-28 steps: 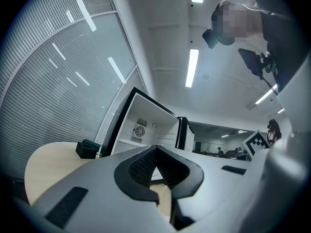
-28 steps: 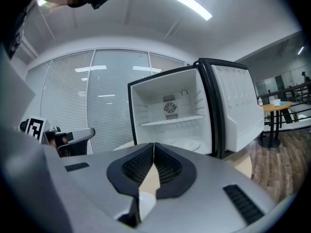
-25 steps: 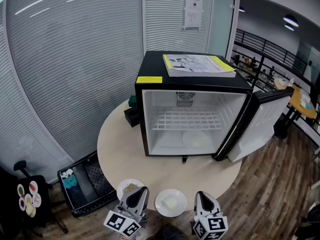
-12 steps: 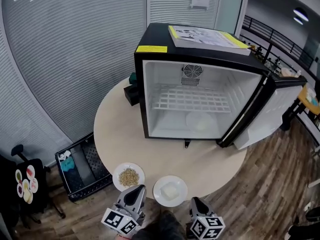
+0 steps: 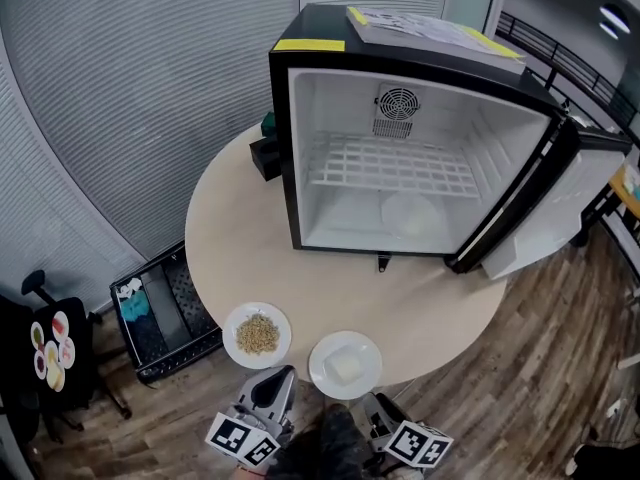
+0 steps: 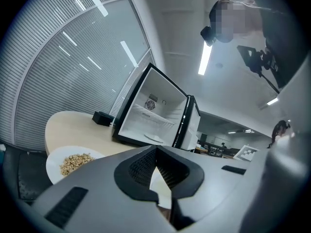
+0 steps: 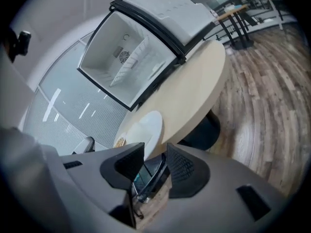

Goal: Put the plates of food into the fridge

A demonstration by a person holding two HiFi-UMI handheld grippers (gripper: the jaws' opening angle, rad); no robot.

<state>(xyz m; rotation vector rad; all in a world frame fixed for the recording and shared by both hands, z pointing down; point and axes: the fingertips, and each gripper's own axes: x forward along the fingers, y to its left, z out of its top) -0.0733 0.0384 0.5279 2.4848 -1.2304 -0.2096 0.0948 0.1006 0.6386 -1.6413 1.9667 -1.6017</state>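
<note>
Two white plates sit near the round table's front edge: one with brown grains (image 5: pixel 257 335) (image 6: pixel 73 163) and one with a pale white piece of food (image 5: pixel 345 365) (image 7: pixel 148 130). Behind them the black fridge (image 5: pixel 400 158) (image 6: pixel 150 115) (image 7: pixel 131 57) stands open, a white plate (image 5: pixel 408 213) on its floor. My left gripper (image 5: pixel 272 388) (image 6: pixel 156 149) hovers just short of the table edge, level, with its tips together and nothing in them. My right gripper (image 5: pixel 372 408) (image 7: pixel 155 152) is lower, rolled and tilted down; its jaws have just been opening and hold nothing.
The fridge door (image 5: pixel 560 208) swings out to the right over the table edge. A booklet (image 5: pixel 430 28) lies on top of the fridge and a black box (image 5: pixel 265 153) sits at its left. A black crate (image 5: pixel 165 313) stands on the floor left of the table.
Both grippers have sunk toward the bottom of the head view, below the table edge. The right gripper has rolled and its jaws have opened. The plates and fridge have not moved.
</note>
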